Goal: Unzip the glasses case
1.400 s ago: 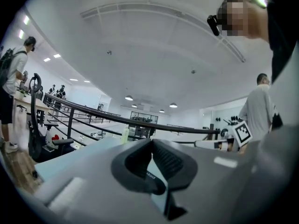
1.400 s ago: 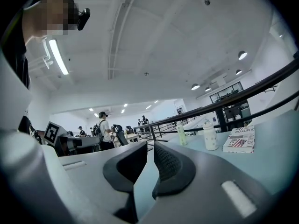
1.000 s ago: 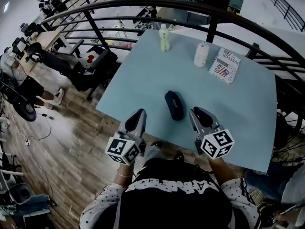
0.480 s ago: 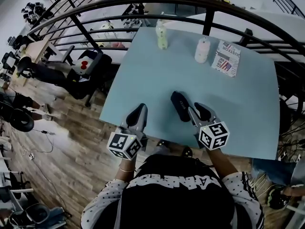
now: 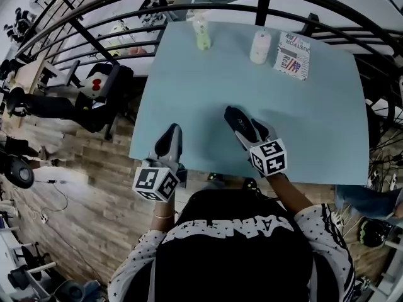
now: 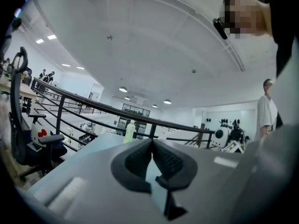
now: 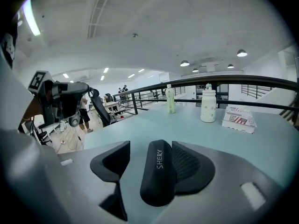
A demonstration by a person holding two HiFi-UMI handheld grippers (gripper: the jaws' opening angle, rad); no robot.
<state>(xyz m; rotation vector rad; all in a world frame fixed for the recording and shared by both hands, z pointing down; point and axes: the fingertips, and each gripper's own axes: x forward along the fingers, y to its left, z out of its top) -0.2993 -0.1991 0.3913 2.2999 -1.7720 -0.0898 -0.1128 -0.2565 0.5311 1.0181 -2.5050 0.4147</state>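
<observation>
Case [image 5: 235,117] on counter [image 5: 315,106], between parted jaws of right hand-held gripper [image 5: 252,134].
Case touches one jaw, clear of the other; left hand-held gripper [image 6: 152,146] is closed, empty.

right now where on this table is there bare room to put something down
The right side of the table is bare, from the booklet down to the near edge. So is the middle strip between the green bottle, the white bottle and the glasses case. Crowded: the far edge, and the near centre, where the right gripper straddles the case.
</observation>
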